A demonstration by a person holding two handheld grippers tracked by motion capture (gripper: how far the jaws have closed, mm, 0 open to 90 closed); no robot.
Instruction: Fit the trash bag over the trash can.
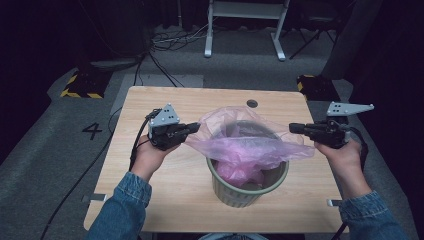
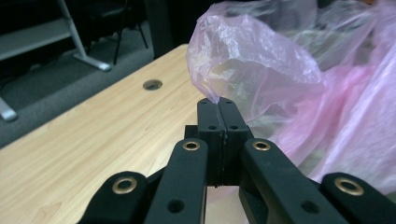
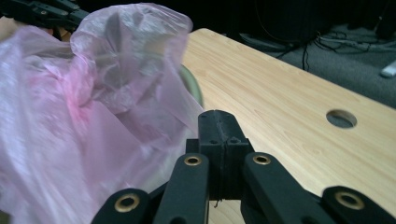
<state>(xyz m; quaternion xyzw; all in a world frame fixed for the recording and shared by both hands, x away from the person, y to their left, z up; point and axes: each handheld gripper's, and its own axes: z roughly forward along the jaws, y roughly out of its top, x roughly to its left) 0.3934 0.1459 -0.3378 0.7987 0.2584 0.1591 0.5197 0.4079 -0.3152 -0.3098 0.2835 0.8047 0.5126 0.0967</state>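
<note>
Pinching opposite edges of the pink plastic bag (image 1: 250, 142), left tongs (image 1: 196, 128) and right tongs (image 1: 292, 128) are both fully closed on the film. Bag stretches between them, draped into the green bin (image 1: 248, 189) on the surface (image 1: 165, 175).

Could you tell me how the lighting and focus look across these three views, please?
High view: dim, with dark surroundings, the table evenly lit. Left gripper view: the pink bag is sharp and glossy, the left gripper near the lens soft. Right gripper view: the right gripper looks fairly crisp, the floor behind blurred.
</note>
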